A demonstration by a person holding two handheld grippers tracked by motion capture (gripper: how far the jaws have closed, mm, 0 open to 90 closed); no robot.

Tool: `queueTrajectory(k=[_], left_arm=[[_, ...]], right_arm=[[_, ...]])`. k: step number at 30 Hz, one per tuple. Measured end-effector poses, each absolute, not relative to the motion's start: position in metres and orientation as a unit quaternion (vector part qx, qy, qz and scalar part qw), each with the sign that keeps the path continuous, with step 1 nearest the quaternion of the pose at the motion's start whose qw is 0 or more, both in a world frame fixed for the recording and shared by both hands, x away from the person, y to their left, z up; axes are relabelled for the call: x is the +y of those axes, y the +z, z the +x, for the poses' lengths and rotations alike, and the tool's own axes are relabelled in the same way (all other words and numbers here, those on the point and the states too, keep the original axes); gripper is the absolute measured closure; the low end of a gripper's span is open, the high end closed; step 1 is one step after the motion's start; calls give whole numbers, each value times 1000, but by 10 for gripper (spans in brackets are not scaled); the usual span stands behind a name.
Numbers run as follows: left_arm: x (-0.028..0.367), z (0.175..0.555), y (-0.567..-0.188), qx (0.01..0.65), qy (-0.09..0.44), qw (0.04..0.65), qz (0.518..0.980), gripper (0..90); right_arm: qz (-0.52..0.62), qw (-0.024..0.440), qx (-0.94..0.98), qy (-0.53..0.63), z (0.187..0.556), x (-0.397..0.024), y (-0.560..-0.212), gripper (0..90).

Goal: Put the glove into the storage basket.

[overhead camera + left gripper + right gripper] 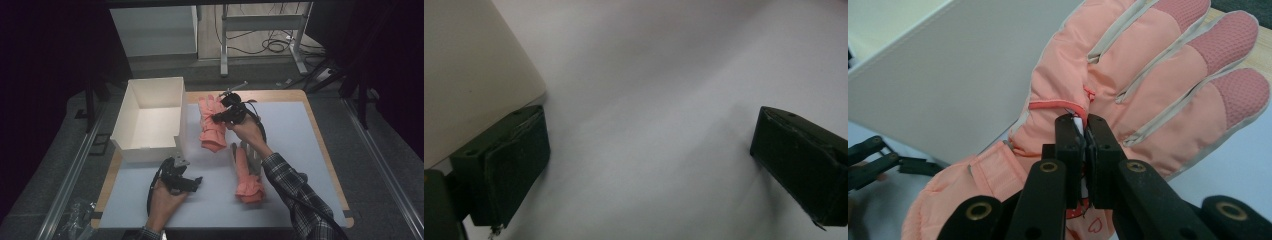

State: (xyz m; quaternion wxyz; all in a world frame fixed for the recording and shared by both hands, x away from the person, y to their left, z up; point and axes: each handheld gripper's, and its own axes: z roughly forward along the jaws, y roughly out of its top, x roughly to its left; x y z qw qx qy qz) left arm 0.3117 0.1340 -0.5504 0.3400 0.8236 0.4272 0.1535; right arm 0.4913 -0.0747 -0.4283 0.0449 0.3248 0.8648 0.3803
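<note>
From above, the right hand-held gripper [216, 119] holds a peach glove [210, 125] lifted beside an open white box [150, 120], a second glove [247, 175] lies on the tabletop [310, 145], and the left hand-held gripper [195, 182] hangs near the front edge. The left gripper view has its jaws spread wide over bare tabletop [649, 100], holding nothing, the box [469, 70] just beside one jaw. In the right gripper view the jaws are pinched tight on a small tag [1079, 125] on the peach glove [1148, 90].

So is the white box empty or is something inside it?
Empty. The high view looks down into the open box and shows a bare white floor; both gloves are outside it.
</note>
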Motion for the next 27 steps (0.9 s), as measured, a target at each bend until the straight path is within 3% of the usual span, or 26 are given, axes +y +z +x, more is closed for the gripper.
queueTrajectory(k=[12,27], left_arm=[[134,312,-550,426,155,340,824,26],[134,312,-551,429,154,342,822,26]], right_arm=[[314,40,864,391,466,-96,-408,851],[322,23,858,399,434,-138,-408,851]])
